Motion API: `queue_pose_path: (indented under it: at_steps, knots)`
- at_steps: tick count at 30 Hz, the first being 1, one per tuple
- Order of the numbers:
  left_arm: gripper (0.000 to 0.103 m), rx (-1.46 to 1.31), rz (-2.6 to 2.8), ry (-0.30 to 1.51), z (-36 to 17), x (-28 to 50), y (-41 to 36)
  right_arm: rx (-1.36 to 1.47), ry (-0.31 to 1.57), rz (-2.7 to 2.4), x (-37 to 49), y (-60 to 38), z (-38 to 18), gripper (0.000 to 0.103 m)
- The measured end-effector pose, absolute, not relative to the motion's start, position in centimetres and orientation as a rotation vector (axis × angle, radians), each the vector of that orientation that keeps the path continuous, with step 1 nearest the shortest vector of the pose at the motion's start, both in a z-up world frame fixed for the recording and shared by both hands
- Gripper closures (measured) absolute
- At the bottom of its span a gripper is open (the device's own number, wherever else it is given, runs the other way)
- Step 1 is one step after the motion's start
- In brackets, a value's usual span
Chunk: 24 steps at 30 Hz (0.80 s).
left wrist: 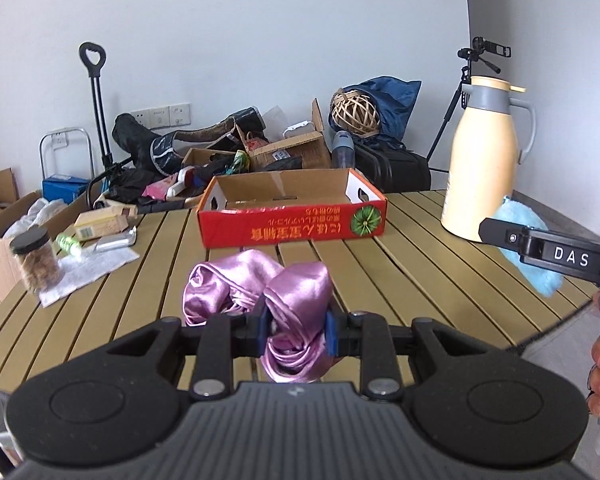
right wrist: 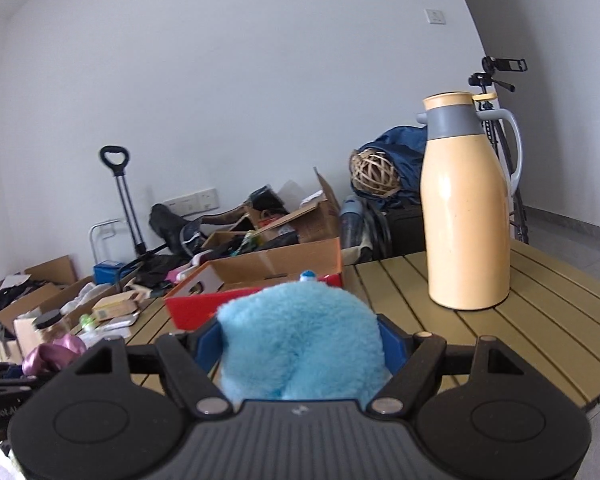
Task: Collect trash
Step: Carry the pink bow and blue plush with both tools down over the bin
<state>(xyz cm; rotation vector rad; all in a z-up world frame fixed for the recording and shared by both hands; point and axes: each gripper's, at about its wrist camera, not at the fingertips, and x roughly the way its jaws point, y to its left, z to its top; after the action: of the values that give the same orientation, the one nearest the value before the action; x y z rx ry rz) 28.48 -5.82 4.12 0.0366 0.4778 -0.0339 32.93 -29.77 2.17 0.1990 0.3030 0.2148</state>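
My left gripper [left wrist: 296,330] is shut on a bunched pink satin cloth [left wrist: 296,292], held above the slatted table [left wrist: 440,280]. My right gripper [right wrist: 300,344] is shut on a fluffy light-blue plush item [right wrist: 300,340] that fills the wide gap between its blue pads. In the left wrist view that blue plush [left wrist: 528,248] shows at the right behind the right gripper's black finger, and a hand holds that gripper's handle. The pink cloth [right wrist: 54,354] shows low at the left in the right wrist view. A red open cardboard box [left wrist: 292,208] stands on the table ahead.
A tall cream thermos jug [left wrist: 484,160] stands at the table's right. At the left lie a lidded jar [left wrist: 36,258], a white towel [left wrist: 88,272], a small carton [left wrist: 100,224] and a foil packet. Boxes, bags, a trolley and a tripod crowd the floor behind.
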Motion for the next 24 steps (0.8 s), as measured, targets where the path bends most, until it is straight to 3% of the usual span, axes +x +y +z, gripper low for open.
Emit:
queue_pose_path:
  at_steps: [13, 24]
  knots:
    - [0.076, -0.002, -0.083, 0.515, 1.4, 19.4, -2.1, 0.076, 0.372, 0.298, 24.1, -26.3, -0.4, 0.027]
    - [0.076, -0.006, -0.097, 0.598, -3.3, 16.4, -0.3, 0.004, 0.546, 0.388, 20.3, -21.9, -5.7, 0.027]
